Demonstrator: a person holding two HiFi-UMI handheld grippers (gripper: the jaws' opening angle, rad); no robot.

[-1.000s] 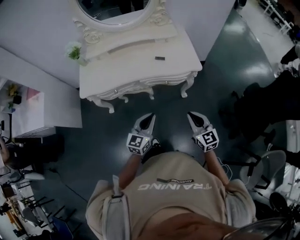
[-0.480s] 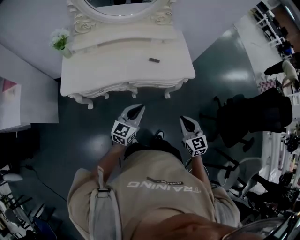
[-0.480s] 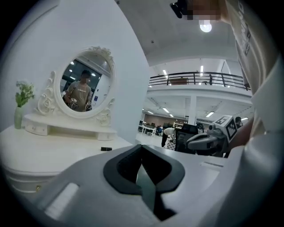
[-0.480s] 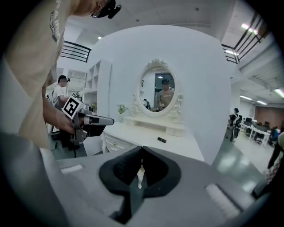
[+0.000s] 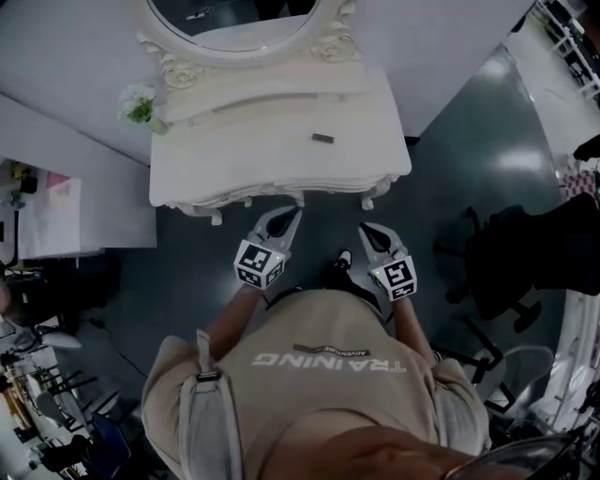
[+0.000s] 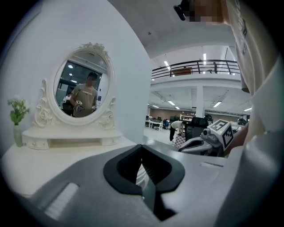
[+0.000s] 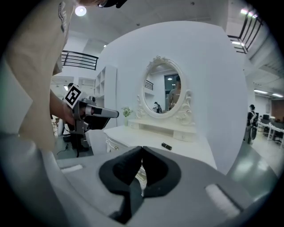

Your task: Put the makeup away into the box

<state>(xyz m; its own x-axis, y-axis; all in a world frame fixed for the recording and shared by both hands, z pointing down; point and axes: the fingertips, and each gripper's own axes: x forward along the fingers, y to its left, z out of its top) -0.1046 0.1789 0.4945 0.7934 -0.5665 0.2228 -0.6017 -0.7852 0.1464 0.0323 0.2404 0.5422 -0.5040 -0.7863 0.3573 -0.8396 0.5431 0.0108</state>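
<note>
A small dark makeup stick (image 5: pixel 322 139) lies alone on the white dressing table (image 5: pixel 234 159), right of centre; it also shows in the right gripper view (image 7: pixel 166 146). My left gripper (image 5: pixel 292 214) is held in the air just short of the table's front edge, its jaws shut and empty (image 6: pixel 142 148). My right gripper (image 5: pixel 366 228) is level with it to the right, also shut with nothing between its jaws (image 7: pixel 142 150). Both point toward the table. Each gripper sees the other: the right gripper (image 6: pixel 208 138) and the left gripper (image 7: pixel 94 114).
An oval mirror (image 5: pixel 234 19) in an ornate frame stands at the table's back, with a low shelf below it. A vase of flowers (image 5: pixel 141 105) sits at the back left corner. A white cabinet (image 5: pixel 84 220) stands left; a black chair (image 5: pixel 525 253) right, on dark floor.
Both grippers have come forward from the open floor to the table's front edge. The view has swung with the step. Both pairs of jaws stay shut.
</note>
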